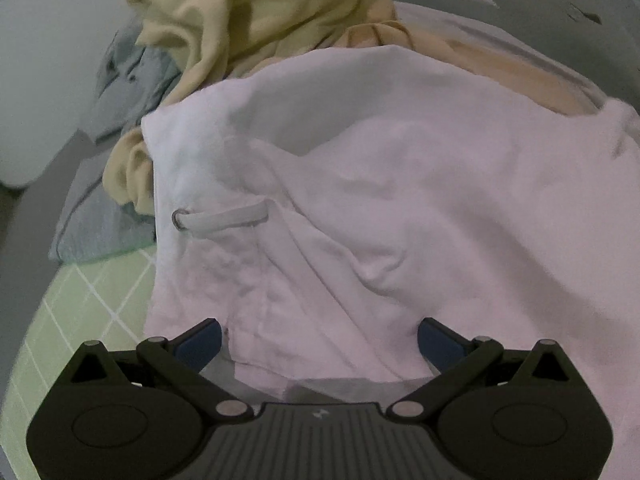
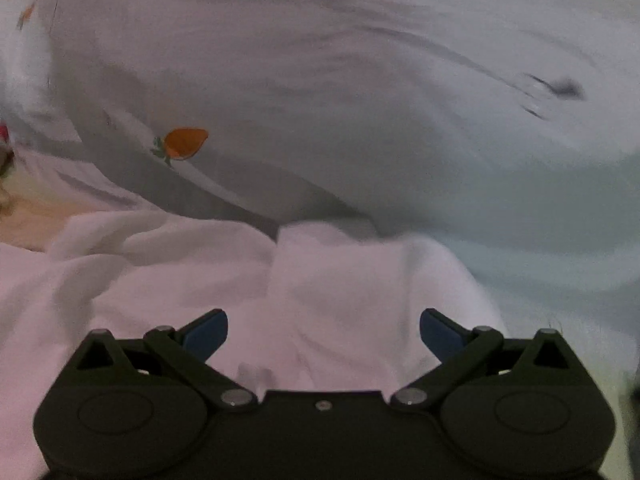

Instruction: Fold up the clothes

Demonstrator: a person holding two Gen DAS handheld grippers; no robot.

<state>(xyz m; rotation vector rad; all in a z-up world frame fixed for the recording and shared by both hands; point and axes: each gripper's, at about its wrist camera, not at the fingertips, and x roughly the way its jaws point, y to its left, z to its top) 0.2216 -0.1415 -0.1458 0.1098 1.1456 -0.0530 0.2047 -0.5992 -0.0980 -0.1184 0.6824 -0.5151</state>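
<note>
A pale pink-white garment with a drawstring eyelet and flat cord lies spread over the bed in the left wrist view. My left gripper stands open over its near hem, blue pads wide apart with cloth between them but not pinched. The same garment shows in the right wrist view as a rumpled fold. Just above that fold my right gripper is open, its pads on either side of the cloth.
A yellow garment and a grey-blue garment are piled beyond the pink one. A green checked sheet lies at the left. A white quilt with a strawberry print rises behind the right gripper.
</note>
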